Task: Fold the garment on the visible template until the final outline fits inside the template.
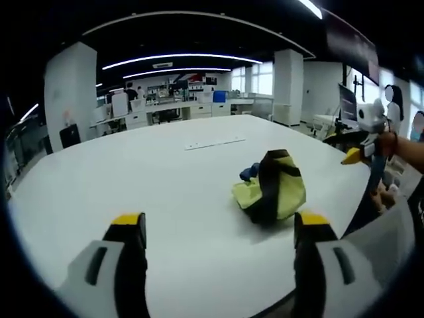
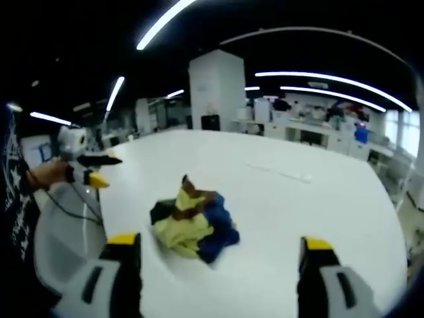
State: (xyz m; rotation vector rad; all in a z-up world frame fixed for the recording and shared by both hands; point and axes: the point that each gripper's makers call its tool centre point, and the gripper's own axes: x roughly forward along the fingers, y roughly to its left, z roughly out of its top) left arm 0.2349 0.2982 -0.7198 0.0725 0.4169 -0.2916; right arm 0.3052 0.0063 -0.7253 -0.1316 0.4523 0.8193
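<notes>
A crumpled garment (image 1: 271,189) of yellow, black and blue cloth lies bunched in a heap on the white table (image 1: 132,179). In the right gripper view the same garment (image 2: 192,222) sits just beyond the jaws, a little left of centre. My left gripper (image 1: 220,232) is open and empty, hovering short of the heap. My right gripper (image 2: 220,250) is open too, with nothing between its jaws. Each gripper appears in the other's view, held by a hand off the table's edge: the right gripper (image 1: 356,156) and the left gripper (image 2: 105,169). A thin pale line (image 1: 214,143) lies on the table beyond the garment.
The table's rounded edge (image 2: 99,218) runs close to the garment on the person's side. The thin line (image 2: 278,172) lies farther out on the table. Pillars, desks, shelves and several people stand in the office behind.
</notes>
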